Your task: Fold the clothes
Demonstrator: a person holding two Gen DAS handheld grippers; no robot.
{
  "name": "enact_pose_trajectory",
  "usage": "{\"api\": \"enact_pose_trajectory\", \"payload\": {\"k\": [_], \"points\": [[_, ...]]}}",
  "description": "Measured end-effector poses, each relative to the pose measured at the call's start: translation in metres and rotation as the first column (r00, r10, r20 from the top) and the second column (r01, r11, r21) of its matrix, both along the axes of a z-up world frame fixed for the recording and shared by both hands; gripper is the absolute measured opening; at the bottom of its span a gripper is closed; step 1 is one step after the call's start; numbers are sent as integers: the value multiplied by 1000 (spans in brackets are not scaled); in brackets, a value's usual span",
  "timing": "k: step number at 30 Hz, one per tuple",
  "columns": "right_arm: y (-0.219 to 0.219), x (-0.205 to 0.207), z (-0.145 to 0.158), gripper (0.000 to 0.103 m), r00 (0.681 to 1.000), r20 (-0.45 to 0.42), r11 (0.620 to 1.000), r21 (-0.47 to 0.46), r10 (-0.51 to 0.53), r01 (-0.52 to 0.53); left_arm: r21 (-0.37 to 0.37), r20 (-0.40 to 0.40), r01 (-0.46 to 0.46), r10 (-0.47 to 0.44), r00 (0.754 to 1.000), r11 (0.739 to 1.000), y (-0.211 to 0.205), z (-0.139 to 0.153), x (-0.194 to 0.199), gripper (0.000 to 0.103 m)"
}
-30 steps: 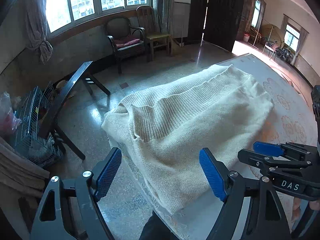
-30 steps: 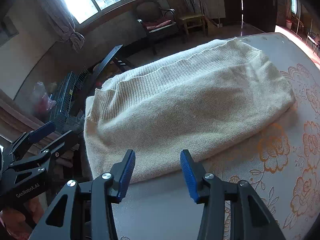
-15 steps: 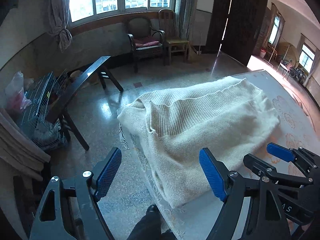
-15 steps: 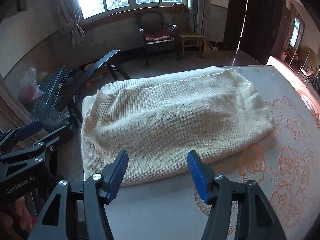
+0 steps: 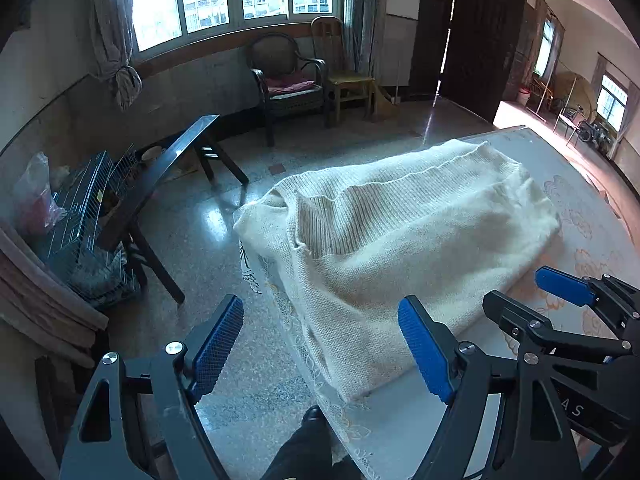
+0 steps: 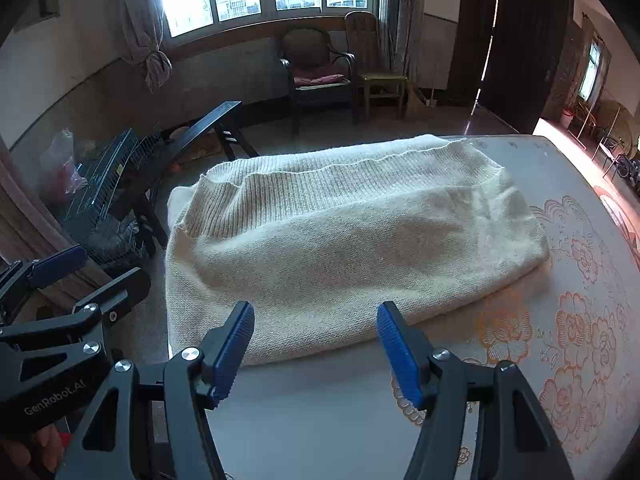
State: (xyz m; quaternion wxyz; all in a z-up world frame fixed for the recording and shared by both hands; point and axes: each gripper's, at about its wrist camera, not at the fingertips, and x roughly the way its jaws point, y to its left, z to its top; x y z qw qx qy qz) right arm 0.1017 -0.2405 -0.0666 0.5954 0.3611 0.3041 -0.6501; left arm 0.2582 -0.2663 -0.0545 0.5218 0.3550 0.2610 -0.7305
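Note:
A cream knitted sweater [image 6: 340, 248] lies folded in a long bundle on the table [image 6: 560, 340], ribbed hem on top; its left end hangs over the table edge [image 5: 328, 320]. My right gripper [image 6: 315, 312] hovers just short of the sweater's near edge, its jaws opening, with nothing between the blue pads. My left gripper [image 5: 322, 308] stands open over the table's left edge, near the hanging end of the sweater [image 5: 400, 240], and holds nothing. Each gripper shows in the other's view: the right gripper [image 5: 524, 292] at the right edge, the left gripper [image 6: 100, 272] at the left edge.
The table carries a pale cloth with orange flowers [image 6: 580, 256]. On the floor to the left stand a dark wooden bench [image 5: 160, 176] and a wire cage [image 5: 84, 200]. Two chairs [image 5: 288, 80] sit under the window. A person's leg and shoe [image 5: 308, 440] show by the table edge.
My right gripper's jaws have spread wider, and it has drawn back a little from the sweater. The left gripper has rolled slightly and stays open. The sweater has not moved.

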Motion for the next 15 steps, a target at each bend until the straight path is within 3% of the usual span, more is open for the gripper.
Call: {"api": "enact_pose_trajectory", "payload": {"k": [15], "points": [[3,-3,-3,65,1000,17,1000,12,-9,8,16,-8,-22,22,1000,1000,-2,-3,8,81]]}}
